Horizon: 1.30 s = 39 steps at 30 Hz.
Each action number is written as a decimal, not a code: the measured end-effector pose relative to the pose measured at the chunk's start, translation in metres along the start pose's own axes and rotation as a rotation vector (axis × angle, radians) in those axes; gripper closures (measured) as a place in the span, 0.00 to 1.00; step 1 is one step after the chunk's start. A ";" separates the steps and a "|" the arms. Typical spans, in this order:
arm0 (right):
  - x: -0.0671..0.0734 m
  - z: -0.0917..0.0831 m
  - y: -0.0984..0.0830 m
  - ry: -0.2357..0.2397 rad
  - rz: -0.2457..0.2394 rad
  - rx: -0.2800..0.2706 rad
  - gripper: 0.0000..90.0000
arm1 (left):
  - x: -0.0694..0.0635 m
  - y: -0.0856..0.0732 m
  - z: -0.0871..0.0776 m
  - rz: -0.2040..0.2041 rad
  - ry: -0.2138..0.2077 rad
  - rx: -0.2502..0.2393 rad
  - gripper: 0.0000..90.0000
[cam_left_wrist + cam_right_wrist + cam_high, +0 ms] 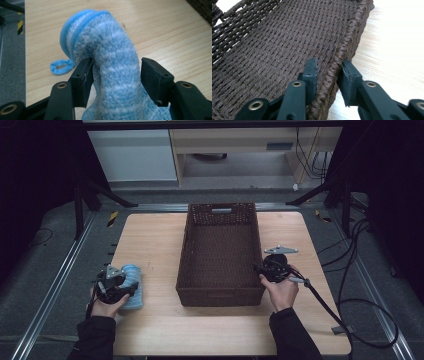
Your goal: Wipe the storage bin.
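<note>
From the high view, the sock (132, 285) lies on the table (160, 325) left of the basket (220, 295), at the left gripper (120, 287). In the left gripper view, the jaws stand apart around the fuzzy sock (112, 65), one pad (86, 77) touching, the other clear. It looks soft, light and squashy; best pinched mid-body. In the right gripper view, the right gripper (328, 72) straddles the stiff basket rim (344, 45), jaws slack.

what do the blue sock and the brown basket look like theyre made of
Light blue striped fuzzy sock: looks like soft fleecy knit, matte, with a raised fluffy pile.
Dark brown rectangular woven basket: looks like woven wicker or twisted paper cord, matte, with a braided rim; which one is unclear.
</note>
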State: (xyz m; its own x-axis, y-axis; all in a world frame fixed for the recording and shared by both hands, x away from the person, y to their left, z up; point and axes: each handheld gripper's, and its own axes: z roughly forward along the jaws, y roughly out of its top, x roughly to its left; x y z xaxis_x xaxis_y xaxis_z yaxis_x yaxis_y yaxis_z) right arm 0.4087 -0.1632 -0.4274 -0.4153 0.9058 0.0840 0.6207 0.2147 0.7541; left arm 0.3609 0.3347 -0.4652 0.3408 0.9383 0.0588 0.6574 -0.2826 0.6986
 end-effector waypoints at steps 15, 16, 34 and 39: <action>-0.007 0.008 0.005 0.017 -0.037 -0.006 0.69 | -0.004 0.016 -0.017 0.002 -0.013 -0.087 0.45; -0.007 0.008 0.006 0.018 -0.039 0.002 0.71 | -0.004 0.017 -0.018 0.002 -0.012 -0.095 0.45; -0.001 0.006 0.008 0.065 -0.069 0.016 0.80 | -0.040 0.071 -0.022 0.057 -0.130 -0.172 0.44; 0.004 0.005 0.007 0.091 -0.096 0.022 0.80 | -0.058 0.091 -0.020 0.080 -0.176 -0.201 0.43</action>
State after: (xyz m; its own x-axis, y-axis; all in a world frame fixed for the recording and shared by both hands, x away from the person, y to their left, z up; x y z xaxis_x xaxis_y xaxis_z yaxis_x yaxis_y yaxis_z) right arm 0.4153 -0.1562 -0.4252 -0.5315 0.8440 0.0716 0.5894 0.3078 0.7469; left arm 0.3872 0.2583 -0.3907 0.5096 0.8604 0.0072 0.4828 -0.2929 0.8253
